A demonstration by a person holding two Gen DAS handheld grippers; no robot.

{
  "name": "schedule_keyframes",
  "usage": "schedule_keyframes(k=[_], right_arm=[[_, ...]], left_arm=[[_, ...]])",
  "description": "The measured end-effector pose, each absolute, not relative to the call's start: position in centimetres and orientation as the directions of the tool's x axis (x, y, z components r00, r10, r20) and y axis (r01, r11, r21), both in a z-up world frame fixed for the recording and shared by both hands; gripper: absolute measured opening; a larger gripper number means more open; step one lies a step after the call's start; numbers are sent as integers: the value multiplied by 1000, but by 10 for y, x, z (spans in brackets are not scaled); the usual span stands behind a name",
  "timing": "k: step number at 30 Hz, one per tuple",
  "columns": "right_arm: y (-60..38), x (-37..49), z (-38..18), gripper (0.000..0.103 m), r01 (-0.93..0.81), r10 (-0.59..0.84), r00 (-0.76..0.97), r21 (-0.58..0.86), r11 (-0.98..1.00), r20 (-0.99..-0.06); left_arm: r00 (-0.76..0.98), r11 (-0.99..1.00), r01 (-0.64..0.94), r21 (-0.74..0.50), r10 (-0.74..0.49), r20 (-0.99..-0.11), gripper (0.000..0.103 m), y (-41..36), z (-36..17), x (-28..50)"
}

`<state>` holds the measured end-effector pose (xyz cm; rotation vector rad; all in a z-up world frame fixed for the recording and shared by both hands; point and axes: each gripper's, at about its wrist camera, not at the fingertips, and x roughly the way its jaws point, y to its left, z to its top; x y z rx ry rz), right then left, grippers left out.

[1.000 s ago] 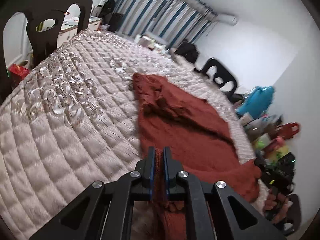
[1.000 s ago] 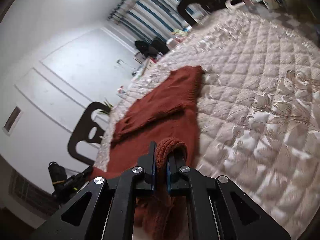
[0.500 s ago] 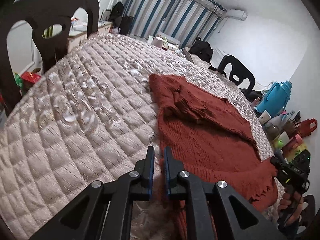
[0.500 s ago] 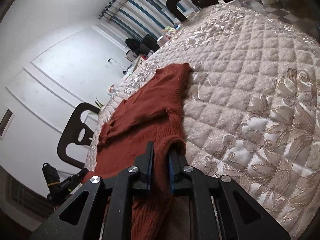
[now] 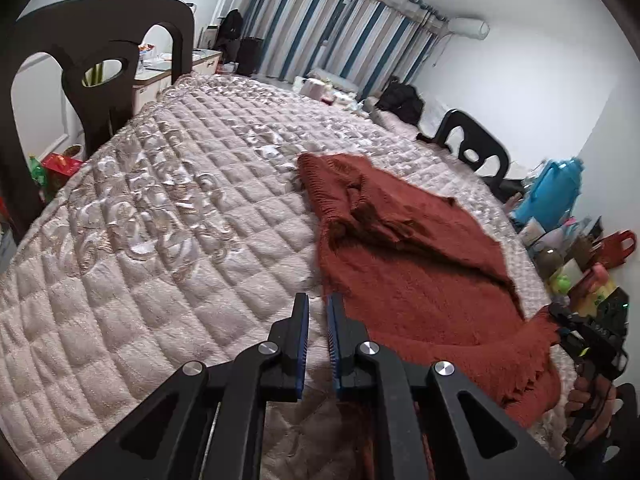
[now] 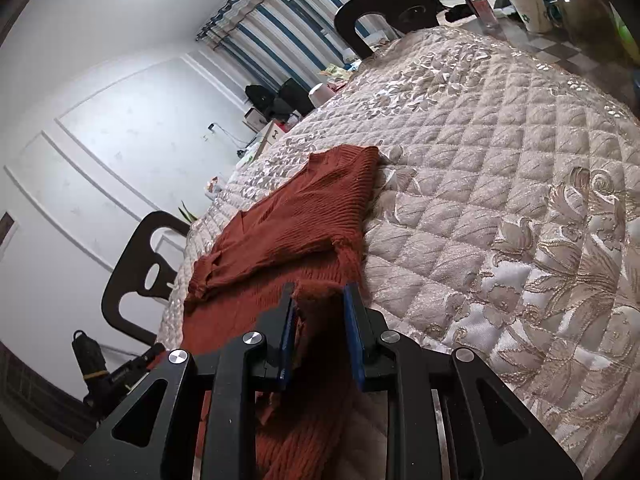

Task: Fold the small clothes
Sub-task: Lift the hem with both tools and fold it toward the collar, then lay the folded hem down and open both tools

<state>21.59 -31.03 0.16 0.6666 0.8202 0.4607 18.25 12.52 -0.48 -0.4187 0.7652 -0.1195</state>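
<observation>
The rust-red knit garment [image 5: 404, 264] lies flat on the quilted table [image 5: 160, 216], centre-right of frame; the left tool [image 5: 317, 312] is clenched, nothing visibly between its pads; the right tool [image 6: 320, 300] is opening astride the hem, which could snag and drag the fold loose.

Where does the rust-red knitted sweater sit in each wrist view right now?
Left wrist: the sweater lies right of centre on the quilt, running toward the lower right.
Right wrist: the sweater lies left of centre, its near edge between the opening jaws.
Shared landmark: striped curtains.
</observation>
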Motion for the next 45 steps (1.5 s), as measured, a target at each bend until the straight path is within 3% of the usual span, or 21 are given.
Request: schedule_keyframes(k=[3, 4, 6, 10, 35, 45], right_arm=[[-308, 211, 4, 23, -139, 612, 606, 690, 710, -508], [-307, 209, 6, 23, -148, 614, 605, 686, 713, -507], [-305, 207, 6, 23, -157, 611, 602, 675, 721, -513], [-301, 204, 5, 23, -166, 609, 596, 662, 731, -523], [-287, 157, 24, 23, -213, 599, 600, 616, 759, -530], [-282, 144, 23, 23, -198, 586, 592, 605, 771, -553]], left_arm=[[764, 883, 38, -468, -328, -556, 13, 126, 6, 169], [781, 879, 65, -473, -340, -524, 19, 126, 12, 162], [814, 877, 98, -470, -343, -469, 22, 127, 23, 149], [835, 870, 113, -480, -345, -428, 22, 129, 36, 131], [872, 921, 89, -380, -256, -417, 28, 108, 62, 60], [874, 893, 164, -418, -329, -359, 28, 55, 79, 52]])
